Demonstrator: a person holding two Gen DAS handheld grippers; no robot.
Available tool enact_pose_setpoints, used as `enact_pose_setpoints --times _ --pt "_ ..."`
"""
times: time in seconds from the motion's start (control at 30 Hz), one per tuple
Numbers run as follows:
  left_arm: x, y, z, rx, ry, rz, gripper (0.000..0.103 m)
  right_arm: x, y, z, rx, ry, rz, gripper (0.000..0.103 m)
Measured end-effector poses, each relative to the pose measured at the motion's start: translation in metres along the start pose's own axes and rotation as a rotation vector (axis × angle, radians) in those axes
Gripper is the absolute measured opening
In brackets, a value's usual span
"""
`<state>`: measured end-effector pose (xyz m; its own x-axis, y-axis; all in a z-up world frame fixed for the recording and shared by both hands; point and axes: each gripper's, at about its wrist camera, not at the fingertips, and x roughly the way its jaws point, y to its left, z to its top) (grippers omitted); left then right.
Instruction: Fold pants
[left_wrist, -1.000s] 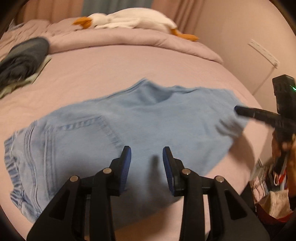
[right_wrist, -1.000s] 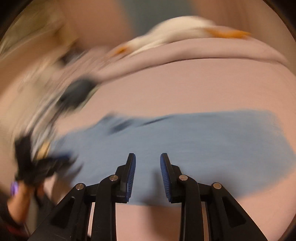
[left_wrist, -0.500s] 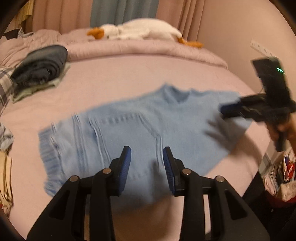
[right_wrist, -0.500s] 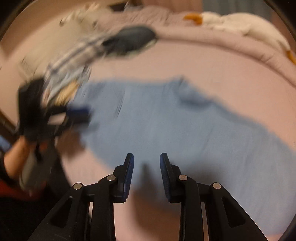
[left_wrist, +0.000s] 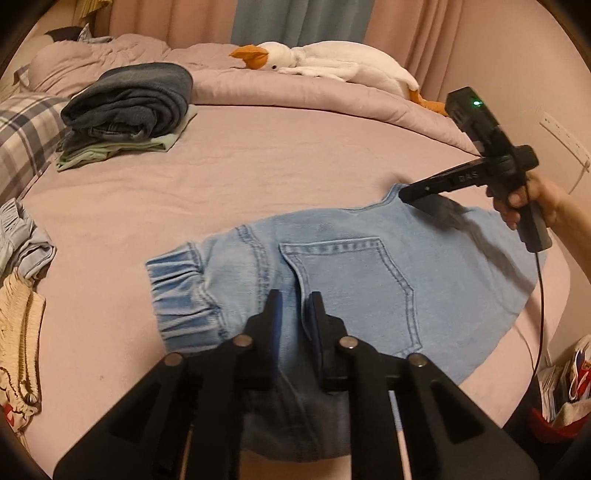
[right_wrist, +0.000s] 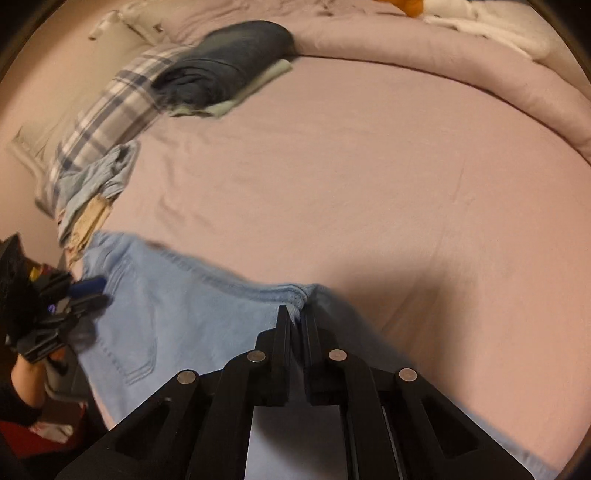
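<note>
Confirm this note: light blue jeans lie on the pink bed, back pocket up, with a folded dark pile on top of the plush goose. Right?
Not quite. The folded dark pile sits on the bed, apart from the plush goose, as the left wrist view shows. The jeans part holds.

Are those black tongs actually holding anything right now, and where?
Yes. The right tongs pinch the jeans at their far seamed edge. The left tongs look closed on the denim beside the back pocket.

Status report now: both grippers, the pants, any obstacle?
Left gripper shut on light blue denim pants near the pocket. Right gripper shut on their far edge. Pants partly folded on pink bed. No obstacle nearby.
</note>
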<state>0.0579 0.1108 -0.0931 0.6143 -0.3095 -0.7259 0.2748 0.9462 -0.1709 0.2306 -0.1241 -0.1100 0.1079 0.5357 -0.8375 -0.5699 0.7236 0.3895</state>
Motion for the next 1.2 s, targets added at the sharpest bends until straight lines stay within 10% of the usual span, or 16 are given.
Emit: enact_pose_setpoints --times 0.23,0.43,0.7,0.87,1.0,1.2 --pt "0.006 -0.001 0.001 -0.004 0.016 0.053 0.014 0.011 -0.007 0.005 0.076 -0.006 -0.096 0.005" --pt "0.000 -0.001 -0.008 0.010 0.028 0.046 0.014 -0.077 -0.024 -0.039 0.201 -0.249 -0.136 0.009" --pt "-0.004 -0.005 -0.019 0.037 0.051 0.072 0.014 -0.054 -0.035 -0.107 0.183 -0.075 -0.334 0.009" --pt "-0.026 -0.011 -0.028 0.062 0.077 0.107 0.014 -0.084 -0.022 -0.124 0.275 -0.207 -0.410 0.009" --pt "-0.030 -0.033 -0.022 0.086 0.053 0.079 0.036 -0.085 0.043 -0.146 0.090 -0.184 -0.142 0.009" --pt "0.014 -0.093 -0.028 0.150 0.148 -0.059 0.035 -0.053 0.105 -0.164 -0.003 -0.072 -0.034 0.009"
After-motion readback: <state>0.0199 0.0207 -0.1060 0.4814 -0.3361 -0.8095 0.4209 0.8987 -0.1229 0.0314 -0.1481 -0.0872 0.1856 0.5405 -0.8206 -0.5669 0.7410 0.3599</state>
